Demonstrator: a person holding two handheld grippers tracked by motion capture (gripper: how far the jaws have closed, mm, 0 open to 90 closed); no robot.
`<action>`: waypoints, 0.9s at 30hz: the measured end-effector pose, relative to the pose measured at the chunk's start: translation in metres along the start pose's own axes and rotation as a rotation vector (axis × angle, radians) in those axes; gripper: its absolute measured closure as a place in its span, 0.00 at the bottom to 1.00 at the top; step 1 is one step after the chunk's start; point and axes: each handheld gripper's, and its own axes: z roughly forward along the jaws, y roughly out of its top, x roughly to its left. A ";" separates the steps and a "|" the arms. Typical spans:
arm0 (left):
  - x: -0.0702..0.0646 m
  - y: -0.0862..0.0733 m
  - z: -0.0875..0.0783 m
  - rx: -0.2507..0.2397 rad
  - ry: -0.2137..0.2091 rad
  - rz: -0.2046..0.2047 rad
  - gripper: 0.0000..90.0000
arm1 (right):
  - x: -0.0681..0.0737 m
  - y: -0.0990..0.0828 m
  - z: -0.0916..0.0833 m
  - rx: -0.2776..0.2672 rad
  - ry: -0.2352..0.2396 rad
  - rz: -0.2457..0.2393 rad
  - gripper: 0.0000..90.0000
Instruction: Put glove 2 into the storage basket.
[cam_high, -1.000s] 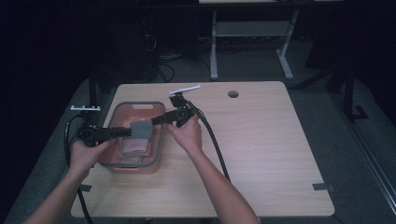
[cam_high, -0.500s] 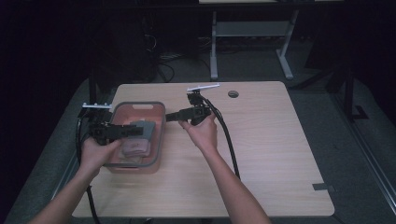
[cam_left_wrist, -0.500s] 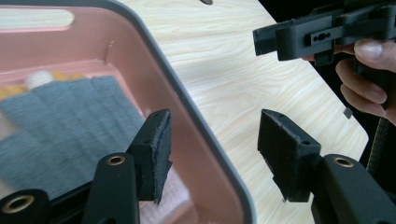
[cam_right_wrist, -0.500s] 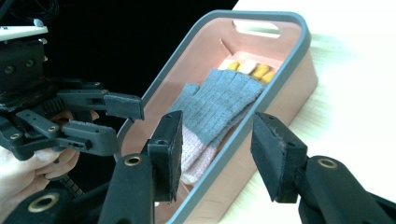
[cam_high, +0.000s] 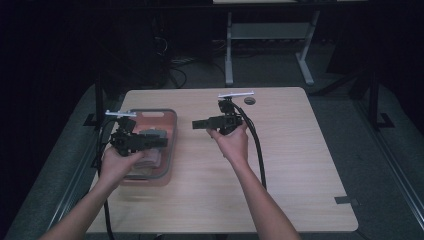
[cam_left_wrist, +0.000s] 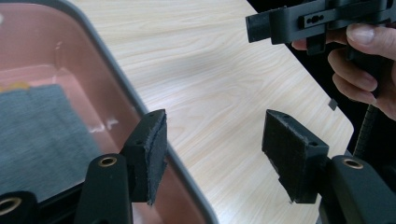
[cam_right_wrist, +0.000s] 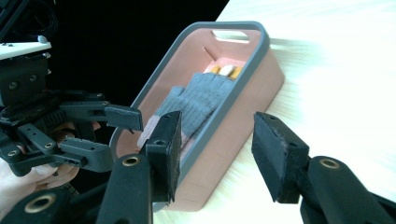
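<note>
both hand-held grippers, left (cam_high: 161, 142) and right (cam_high: 196, 124), had just been opening (nothing between the jaws), leaving the grey cloth (cam_right_wrist: 196, 103) folded in the bin (cam_right_wrist: 261, 88) between them.

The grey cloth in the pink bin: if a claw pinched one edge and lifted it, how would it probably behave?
The grey cloth lies folded flat in the pink bin, so it is probably soft and would droop and unfold from a one-edge pinch. It looks knitted, so likely light and not slippery against the padded fingers. Breakage seems no concern.
</note>
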 end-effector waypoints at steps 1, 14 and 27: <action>-0.001 0.000 0.001 0.007 -0.006 0.004 0.44 | -0.001 0.000 -0.002 -0.002 -0.002 0.003 0.58; -0.015 0.001 0.018 0.007 -0.031 0.017 0.41 | -0.018 -0.008 -0.029 -0.027 -0.028 0.031 0.56; -0.031 -0.001 0.039 0.025 -0.067 0.034 0.37 | -0.035 -0.018 -0.054 -0.047 -0.050 0.065 0.53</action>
